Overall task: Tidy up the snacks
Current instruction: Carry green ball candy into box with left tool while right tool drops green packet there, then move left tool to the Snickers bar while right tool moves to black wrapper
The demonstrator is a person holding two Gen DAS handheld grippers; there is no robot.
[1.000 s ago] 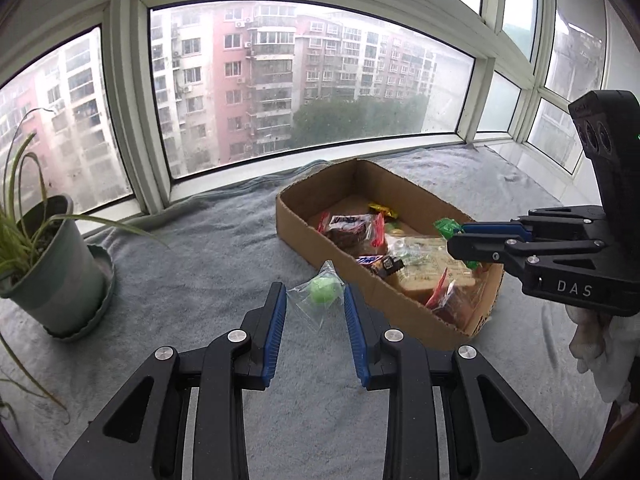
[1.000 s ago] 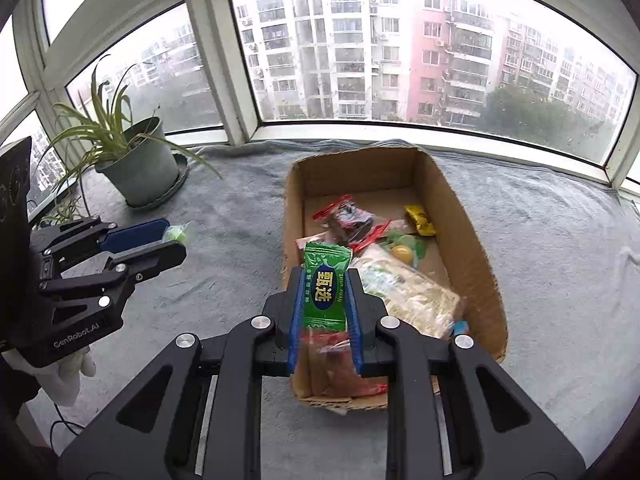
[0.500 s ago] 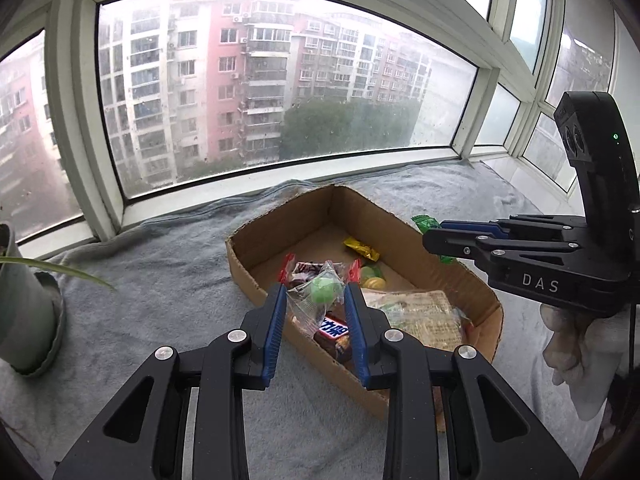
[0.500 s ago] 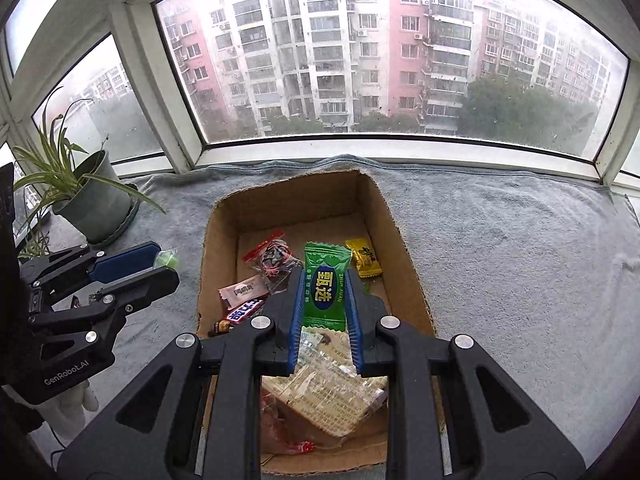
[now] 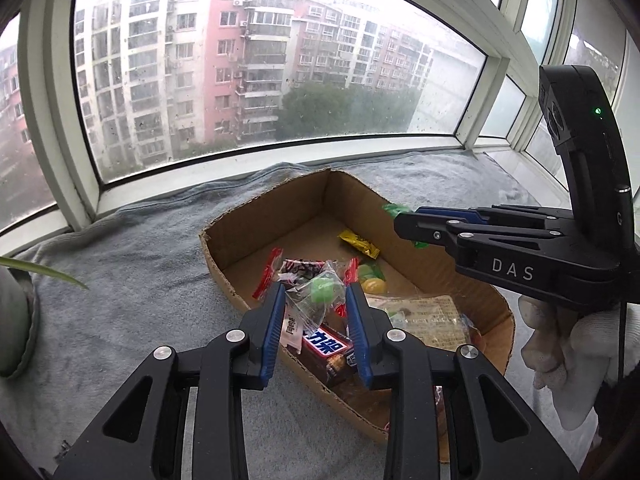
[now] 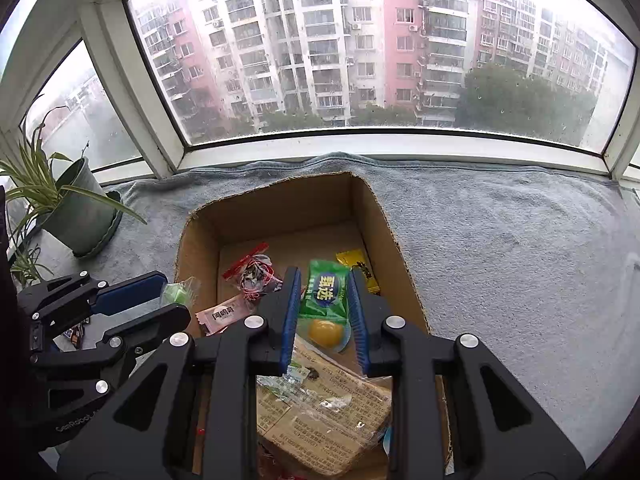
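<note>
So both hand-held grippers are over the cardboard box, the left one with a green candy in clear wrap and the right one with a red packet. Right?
Not quite. The right hand-held gripper has a green packet between its opening jaws, not a red one, as the right wrist view shows. The rest holds.

Ahead of me: curved bay window (image 6: 360,52), white frames, flat grey daylight. Grey blanket (image 6: 520,248) over sill. Potted plant (image 6: 76,208) far left.

Green pkt (image 6: 325,290) over box (image 6: 394,240) w/ snacks.
</note>
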